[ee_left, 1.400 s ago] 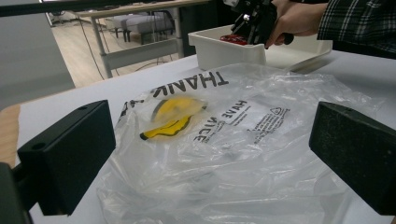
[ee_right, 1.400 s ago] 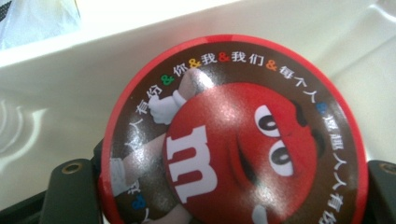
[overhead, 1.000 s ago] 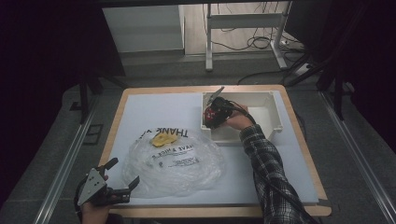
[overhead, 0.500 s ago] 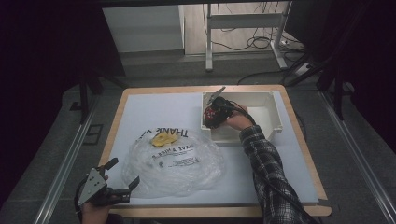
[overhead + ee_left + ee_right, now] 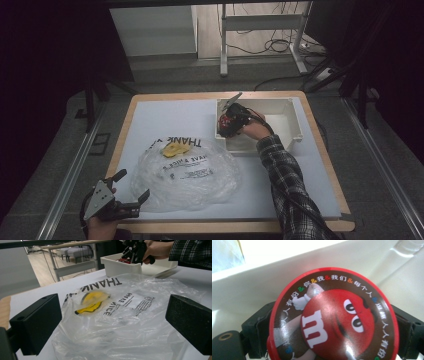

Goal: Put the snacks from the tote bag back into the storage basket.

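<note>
- Two grippers work at one white-topped desk (image 5: 165, 115), one at its near left corner, the other at a bin on the far right
- Nearest, the left gripper (image 5: 131, 187) rests at the desk's near left edge in the person's left hand (image 5: 102, 231), a grey three-cornered plate on top; its jaws stand wide apart with nothing between them
- Just beyond those jaws lies a crumpled clear plastic bag (image 5: 187, 172), flat on the desk, printed with black lettering that reads upside down from the near side; in the left gripper view the bag (image 5: 130, 322) spreads between and past the two black jaws without touching them
- Inside the bag, toward its far left part, sits a small yellow item (image 5: 174, 149), seen through the film (image 5: 93, 301)
- Farther and to the right, a plaid sleeve (image 5: 287, 180) reaches across the desk to the right gripper (image 5: 227, 126), which dips into the near left corner of a white bin (image 5: 295, 127)
- Its jaws have just been opening; a round red candy tin (image 5: 334, 317) with a cartoon face lies between them inside the bin, a pad showing at each side, and I cannot tell whether the pads still press on it
</note>
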The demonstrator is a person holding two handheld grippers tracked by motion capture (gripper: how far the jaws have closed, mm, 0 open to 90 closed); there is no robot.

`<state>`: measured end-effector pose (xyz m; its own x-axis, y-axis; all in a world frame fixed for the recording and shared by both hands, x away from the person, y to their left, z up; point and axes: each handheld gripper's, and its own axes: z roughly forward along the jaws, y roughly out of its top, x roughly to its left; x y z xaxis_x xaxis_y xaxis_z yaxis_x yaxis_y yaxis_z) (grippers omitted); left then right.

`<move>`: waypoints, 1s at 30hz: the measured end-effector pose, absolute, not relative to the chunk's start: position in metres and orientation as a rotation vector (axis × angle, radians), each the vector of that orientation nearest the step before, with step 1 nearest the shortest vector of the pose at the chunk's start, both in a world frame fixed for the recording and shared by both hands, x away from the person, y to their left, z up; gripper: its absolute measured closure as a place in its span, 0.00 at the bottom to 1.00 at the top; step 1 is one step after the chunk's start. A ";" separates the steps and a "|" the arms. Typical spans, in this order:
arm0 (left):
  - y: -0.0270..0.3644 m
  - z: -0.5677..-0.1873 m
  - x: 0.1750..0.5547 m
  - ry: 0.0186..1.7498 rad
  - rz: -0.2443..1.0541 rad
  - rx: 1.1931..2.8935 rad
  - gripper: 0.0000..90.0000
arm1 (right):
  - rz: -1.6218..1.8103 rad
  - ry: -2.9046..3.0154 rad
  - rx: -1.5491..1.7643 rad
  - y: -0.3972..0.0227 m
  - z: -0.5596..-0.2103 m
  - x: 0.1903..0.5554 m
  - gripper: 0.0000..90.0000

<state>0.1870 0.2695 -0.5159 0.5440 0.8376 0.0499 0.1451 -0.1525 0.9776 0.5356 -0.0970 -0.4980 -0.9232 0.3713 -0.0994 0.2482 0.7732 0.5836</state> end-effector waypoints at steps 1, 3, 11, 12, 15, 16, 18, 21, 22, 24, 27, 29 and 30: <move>0.270 -0.516 0.187 0.845 0.754 1.636 0.00 | 0.867 2.753 0.490 -0.097 -0.498 0.535 0.10; 0.270 -0.516 0.187 0.845 0.754 1.635 0.00 | 0.870 2.752 0.496 -0.098 -0.498 0.535 0.09; 0.269 -0.516 0.187 0.845 0.754 1.636 0.00 | 0.891 2.727 0.509 -0.099 -0.492 0.532 0.08; 0.269 -0.516 0.187 0.845 0.754 1.637 0.00 | 0.894 2.725 0.509 -0.100 -0.491 0.531 0.08; 0.269 -0.516 0.187 0.846 0.755 1.638 0.00 | 0.908 2.717 0.509 -0.101 -0.489 0.529 0.08; 0.269 -0.516 0.187 0.845 0.755 1.639 0.00 | 0.912 2.715 0.510 -0.102 -0.488 0.529 0.08; 0.269 -0.516 0.187 0.847 0.754 1.639 0.00 | 0.917 2.707 0.518 -0.103 -0.487 0.527 0.08; 0.269 -0.516 0.187 0.846 0.749 1.642 0.00 | 0.934 2.695 0.536 -0.106 -0.485 0.526 0.08; 0.269 -0.517 0.188 0.846 0.748 1.644 0.00 | 0.938 2.692 0.539 -0.107 -0.485 0.526 0.07; 0.269 -0.517 0.188 0.845 0.747 1.648 0.00 | 0.952 2.686 0.548 -0.109 -0.484 0.526 0.07; 0.269 -0.517 0.188 0.844 0.747 1.649 0.00 | 0.966 2.679 0.555 -0.111 -0.482 0.524 0.07; 0.269 -0.517 0.188 0.845 0.747 1.649 0.00 | 0.976 2.676 0.556 -0.112 -0.481 0.523 0.07; 0.269 -0.517 0.188 0.846 0.746 1.649 0.00 | 0.982 2.673 0.557 -0.113 -0.480 0.522 0.07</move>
